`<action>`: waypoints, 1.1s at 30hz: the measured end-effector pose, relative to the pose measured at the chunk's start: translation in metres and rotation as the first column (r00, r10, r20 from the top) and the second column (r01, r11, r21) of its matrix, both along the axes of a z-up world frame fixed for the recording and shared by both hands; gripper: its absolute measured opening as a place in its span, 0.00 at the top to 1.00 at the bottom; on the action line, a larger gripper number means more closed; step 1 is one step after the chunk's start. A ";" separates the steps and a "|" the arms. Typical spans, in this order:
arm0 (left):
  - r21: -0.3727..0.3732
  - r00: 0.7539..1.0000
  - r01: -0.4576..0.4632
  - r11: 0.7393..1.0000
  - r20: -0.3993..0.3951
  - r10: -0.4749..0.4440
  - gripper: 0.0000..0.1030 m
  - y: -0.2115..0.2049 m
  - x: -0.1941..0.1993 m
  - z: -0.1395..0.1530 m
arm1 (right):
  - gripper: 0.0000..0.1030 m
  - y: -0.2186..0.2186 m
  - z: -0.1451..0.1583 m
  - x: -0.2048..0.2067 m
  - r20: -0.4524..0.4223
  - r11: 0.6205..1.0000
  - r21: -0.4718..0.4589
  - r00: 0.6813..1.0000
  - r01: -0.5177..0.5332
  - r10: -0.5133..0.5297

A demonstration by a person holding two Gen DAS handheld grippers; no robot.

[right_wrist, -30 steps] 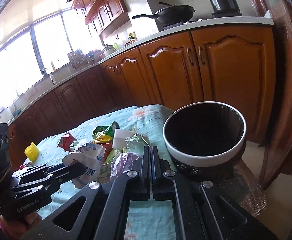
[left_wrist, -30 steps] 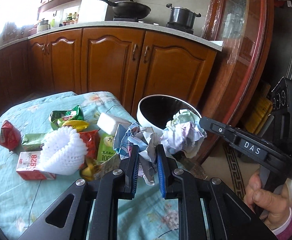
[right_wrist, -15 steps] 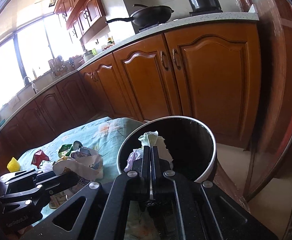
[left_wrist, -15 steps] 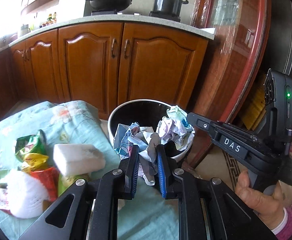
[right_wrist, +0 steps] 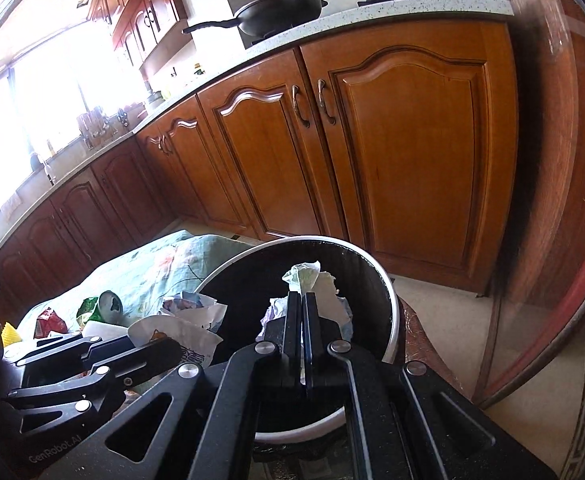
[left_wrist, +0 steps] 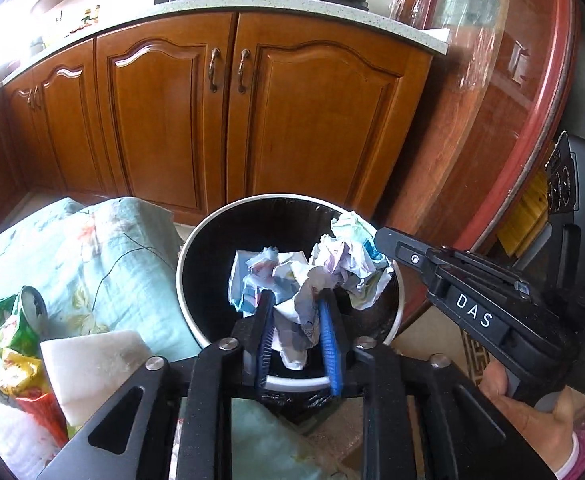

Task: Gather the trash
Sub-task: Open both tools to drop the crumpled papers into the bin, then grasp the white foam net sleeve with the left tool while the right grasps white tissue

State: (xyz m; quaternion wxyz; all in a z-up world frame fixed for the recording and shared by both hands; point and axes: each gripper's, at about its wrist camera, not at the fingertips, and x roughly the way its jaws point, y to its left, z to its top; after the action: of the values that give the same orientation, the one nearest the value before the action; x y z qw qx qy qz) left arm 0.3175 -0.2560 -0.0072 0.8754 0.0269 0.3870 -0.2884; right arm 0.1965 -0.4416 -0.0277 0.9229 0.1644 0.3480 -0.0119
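On the desk's left side, under its floral cloth, we note the litter not yet collected: a crushed green wrapper, a white foam block and a red and yellow packet, all bunched near the desk's near-left corner. Just past the desk's right edge stands the black bin with the white rim, mouth open upward. Our left tongs are clamped on a crumpled printed paper, which hangs between the blue pads directly above the bin's mouth. To the right, our right tongs are pressed tight on a second paper wad, pale green and white, also held over the mouth, toward its far-right rim. The two wads sit just beside each other, nearly touching in the left wrist view. The step in hand, as we judge it, is the drop. To do it well, we would keep both tongs centred over the opening, lower a little so the light paper cannot drift onto the rim or floor, then open one pair fully, then the other. Crumpled paper can snag on ribbed pads, so a slight shake may be needed. The right wad sits closest to the rim; we would nudge it inward first.
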 end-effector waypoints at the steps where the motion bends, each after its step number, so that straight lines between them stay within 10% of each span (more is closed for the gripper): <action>1: 0.005 1.000 -0.007 1.000 -0.003 0.007 0.58 -0.002 0.000 0.000 | 0.94 -0.001 -0.001 0.001 -0.004 1.000 0.005 1.000 -0.002 0.002; 3: 0.001 1.000 -0.025 1.000 0.009 0.025 0.38 -0.001 -0.002 0.001 | 0.92 -0.003 -0.004 0.001 -0.005 1.000 0.019 1.000 0.004 -0.003; 7: -0.007 0.999 -0.036 0.999 0.038 0.037 0.34 0.010 -0.022 0.005 | 0.42 -0.009 -0.005 0.000 0.003 0.999 0.034 1.000 0.027 -0.027; 13: -0.044 0.995 -0.064 0.997 0.074 0.067 0.27 0.041 -0.058 0.009 | 0.23 -0.003 -0.001 -0.018 0.030 0.995 0.089 0.999 0.032 -0.035; 33: -0.114 0.960 -0.259 0.959 0.083 0.269 0.26 0.167 -0.158 0.009 | 0.18 0.097 -0.003 -0.066 0.025 0.980 0.174 0.995 -0.100 0.097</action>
State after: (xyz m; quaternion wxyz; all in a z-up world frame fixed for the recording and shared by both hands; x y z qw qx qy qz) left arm 0.1590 -0.0890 0.0013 0.9241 -0.0559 0.3288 -0.1867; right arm 0.1301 -0.3446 -0.0307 0.9072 0.2275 0.3476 0.0658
